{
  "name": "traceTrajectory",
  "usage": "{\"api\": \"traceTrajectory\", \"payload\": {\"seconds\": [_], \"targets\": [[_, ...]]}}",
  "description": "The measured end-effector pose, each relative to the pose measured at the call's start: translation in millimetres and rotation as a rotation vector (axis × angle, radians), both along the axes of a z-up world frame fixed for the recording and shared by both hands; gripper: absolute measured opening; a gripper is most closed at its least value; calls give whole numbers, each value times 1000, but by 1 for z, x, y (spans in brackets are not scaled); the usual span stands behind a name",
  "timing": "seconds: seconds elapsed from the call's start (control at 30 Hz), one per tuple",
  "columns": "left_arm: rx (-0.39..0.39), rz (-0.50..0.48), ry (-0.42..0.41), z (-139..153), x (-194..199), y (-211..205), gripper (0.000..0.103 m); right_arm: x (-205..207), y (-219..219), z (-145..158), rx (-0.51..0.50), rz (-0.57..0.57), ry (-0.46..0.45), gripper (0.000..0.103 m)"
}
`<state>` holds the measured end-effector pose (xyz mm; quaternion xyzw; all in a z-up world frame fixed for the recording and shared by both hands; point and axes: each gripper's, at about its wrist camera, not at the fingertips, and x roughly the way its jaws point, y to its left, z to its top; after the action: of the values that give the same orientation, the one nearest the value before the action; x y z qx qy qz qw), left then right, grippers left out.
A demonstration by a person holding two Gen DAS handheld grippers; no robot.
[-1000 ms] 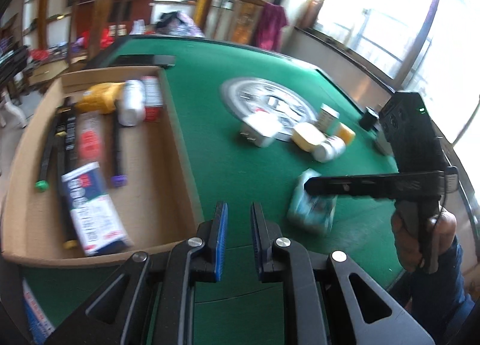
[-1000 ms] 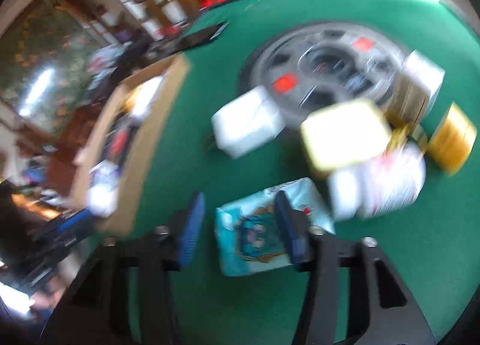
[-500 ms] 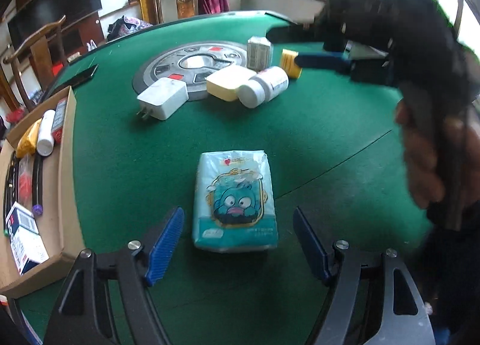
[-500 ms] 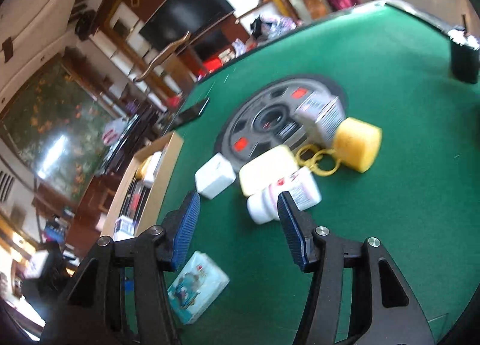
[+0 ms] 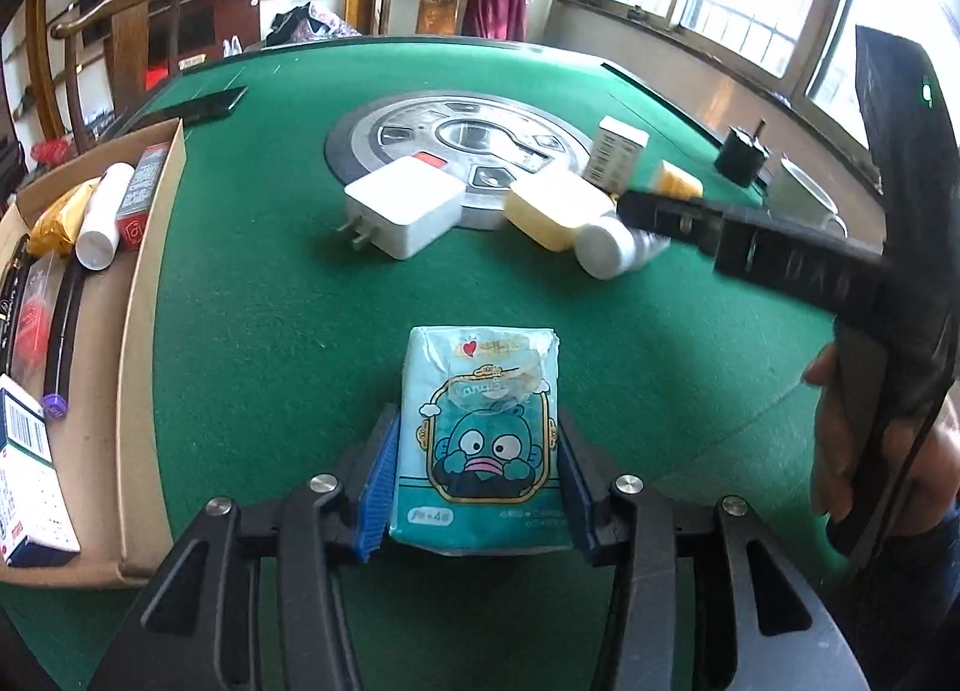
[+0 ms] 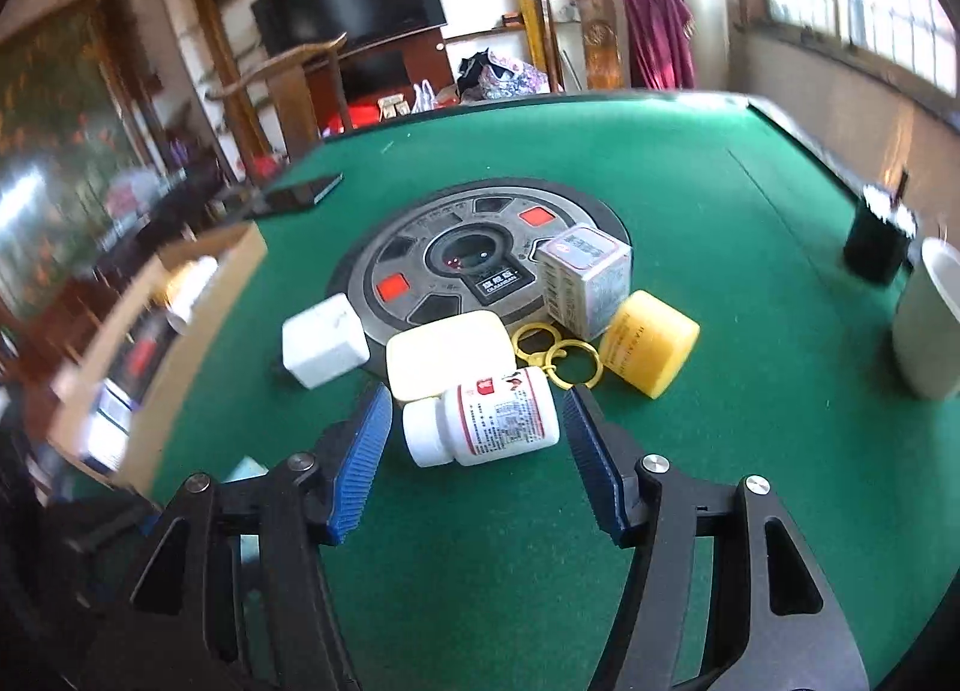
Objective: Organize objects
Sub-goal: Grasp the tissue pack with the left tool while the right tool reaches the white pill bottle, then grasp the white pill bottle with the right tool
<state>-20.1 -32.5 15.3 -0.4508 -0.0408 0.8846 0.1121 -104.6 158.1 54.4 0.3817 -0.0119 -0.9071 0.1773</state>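
Observation:
A teal tissue pack (image 5: 480,421) with a cartoon face lies flat on the green table. My left gripper (image 5: 474,487) straddles its near end, jaws closing, and both blue pads touch its long sides. A white pill bottle (image 6: 480,421) lies on its side between the fingers of my right gripper (image 6: 478,400), whose jaws are opening and stand clear of it. In the left wrist view a right gripper finger (image 5: 678,214) reaches over that bottle (image 5: 606,250). The cardboard box (image 5: 144,301) at the left holds pens, a tube and small packets.
Around the bottle lie a white charger (image 6: 324,340), a pale yellow case (image 6: 447,352), gold key rings (image 6: 558,355), a yellow cylinder (image 6: 651,349) and a small carton (image 6: 585,283). A white cup (image 6: 930,319) and black holder (image 6: 879,247) stand right. A phone (image 5: 198,105) lies far left.
My left gripper swung from beside the box to the tissue pack, opened wide, then closed onto its sides. My right gripper left the tissue pack, moved up to the pill bottle and widened.

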Motion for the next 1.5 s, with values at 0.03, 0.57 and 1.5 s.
{"api": "traceTrajectory", "payload": {"seconds": [0.03,0.57,1.5], "targets": [[11,1,-1,0,-3,-2,48,0,-2,-1,15,2,-1,65],[69,8,-2,-1,-5,-9,47,-3,-1,-15,60,-29,-1,64],[123,-18,22,2,-2,-8,46,3,14,-5,-193,24,-58,64]]}}
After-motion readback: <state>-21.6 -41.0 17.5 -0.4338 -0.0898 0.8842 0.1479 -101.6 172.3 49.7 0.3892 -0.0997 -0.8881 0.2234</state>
